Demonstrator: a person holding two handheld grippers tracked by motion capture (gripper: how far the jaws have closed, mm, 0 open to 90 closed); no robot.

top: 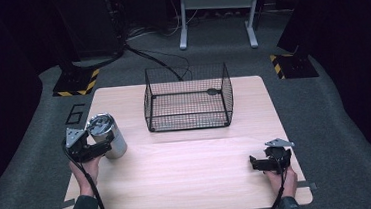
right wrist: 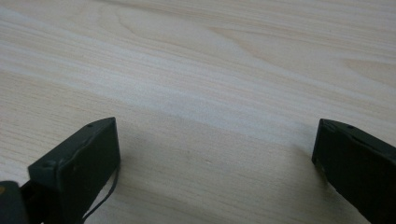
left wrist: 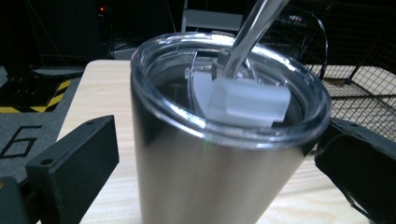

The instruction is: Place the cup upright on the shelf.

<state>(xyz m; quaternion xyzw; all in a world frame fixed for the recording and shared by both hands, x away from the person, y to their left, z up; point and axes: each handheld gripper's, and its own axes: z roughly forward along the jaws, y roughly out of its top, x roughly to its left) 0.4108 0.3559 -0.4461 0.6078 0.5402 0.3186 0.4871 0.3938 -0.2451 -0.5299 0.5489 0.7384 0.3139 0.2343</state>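
Black jaws of the left gripper stand spread on either side of a steel tumbler, one on each flank; whether they press its wall is hard to tell from the left gripper view, where a sliver of table shows beside the left jaw. The tumbler stands upright near the table's left edge, topped by a clear lid with a straw rising through it. Over at the right, the right gripper rests low on the wooden table, jaws wide apart over bare wood. A black wire basket sits at the far middle.
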